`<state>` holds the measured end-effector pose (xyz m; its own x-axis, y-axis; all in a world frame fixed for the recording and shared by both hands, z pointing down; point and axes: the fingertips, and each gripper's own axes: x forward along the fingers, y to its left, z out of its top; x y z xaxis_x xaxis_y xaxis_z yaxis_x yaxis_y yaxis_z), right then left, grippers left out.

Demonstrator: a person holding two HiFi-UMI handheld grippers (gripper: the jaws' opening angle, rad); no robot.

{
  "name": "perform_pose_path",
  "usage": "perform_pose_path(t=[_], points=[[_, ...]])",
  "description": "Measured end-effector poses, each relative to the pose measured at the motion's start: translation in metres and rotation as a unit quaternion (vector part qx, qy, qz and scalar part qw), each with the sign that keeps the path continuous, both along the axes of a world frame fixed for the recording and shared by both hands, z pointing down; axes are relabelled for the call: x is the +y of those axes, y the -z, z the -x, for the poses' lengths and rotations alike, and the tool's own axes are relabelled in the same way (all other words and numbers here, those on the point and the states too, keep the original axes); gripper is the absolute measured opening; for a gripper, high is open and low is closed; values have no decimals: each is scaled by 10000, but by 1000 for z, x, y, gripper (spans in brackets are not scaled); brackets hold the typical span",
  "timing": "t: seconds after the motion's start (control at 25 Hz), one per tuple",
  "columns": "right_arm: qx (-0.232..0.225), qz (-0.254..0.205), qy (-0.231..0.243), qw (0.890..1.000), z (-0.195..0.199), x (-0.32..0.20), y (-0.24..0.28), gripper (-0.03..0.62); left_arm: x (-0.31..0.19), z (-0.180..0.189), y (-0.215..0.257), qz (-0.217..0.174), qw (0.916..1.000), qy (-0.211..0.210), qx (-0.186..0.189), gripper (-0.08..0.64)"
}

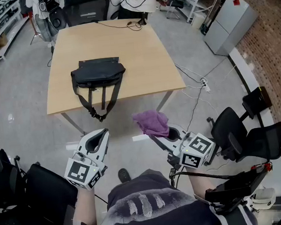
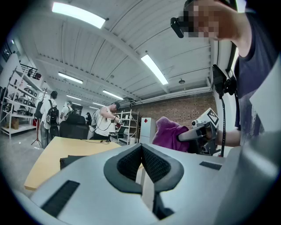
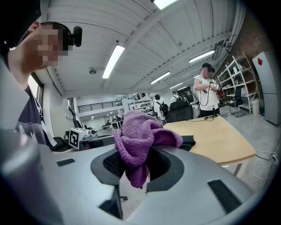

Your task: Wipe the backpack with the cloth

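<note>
The right gripper [image 1: 160, 134] is clamped on a bunched purple cloth [image 1: 151, 122], held up off the floor. Beside it the left gripper [image 1: 96, 140] has its jaws together with nothing between them. Ahead of both, well apart, the black backpack [image 1: 98, 74] lies on the wooden table [image 1: 143, 60], straps trailing over the near edge.

One bench [image 1: 139, 50], with one black backpack [image 1: 97, 74] on it. One purple cloth [image 1: 151, 122]. Two claws: one left claw [image 1: 97, 138] and one right claw [image 1: 161, 134]. One grey cabinet [image 1: 228, 22] and one white power strip [image 1: 204, 84] on the floor.
</note>
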<state>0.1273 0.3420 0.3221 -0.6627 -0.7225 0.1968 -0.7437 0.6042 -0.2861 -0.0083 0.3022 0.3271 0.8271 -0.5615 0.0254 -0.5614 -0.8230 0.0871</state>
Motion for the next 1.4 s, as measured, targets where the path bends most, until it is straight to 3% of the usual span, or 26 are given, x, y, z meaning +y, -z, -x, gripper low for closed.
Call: perform_pose_path(t=[0.28, 0.52, 0.72, 0.92, 1.16, 1.4], points=[[3, 156, 178, 9997, 25, -51, -8, 104, -39, 22, -14, 321, 9994, 155, 29, 8], [-133, 172, 410, 9989, 25, -114, -16, 104, -89, 35, -15, 281, 9979, 548, -194, 8], [-307, 236, 286, 9988, -6, -185, -35, 104, -151, 8, -28, 382, 9962, 524, -576, 8], [-360, 835, 211, 9956, -51, -256, -72, 104, -226, -34, -37, 548, 9922, 587, -956, 8], [319, 1391, 64, 9897, -101, -346, -125, 104, -300, -78, -50, 718, 9898, 642, -1050, 8], [942, 1703, -705, 9784, -133, -441, -185, 106, -337, -81, -63, 837, 9869, 743, -1165, 8]])
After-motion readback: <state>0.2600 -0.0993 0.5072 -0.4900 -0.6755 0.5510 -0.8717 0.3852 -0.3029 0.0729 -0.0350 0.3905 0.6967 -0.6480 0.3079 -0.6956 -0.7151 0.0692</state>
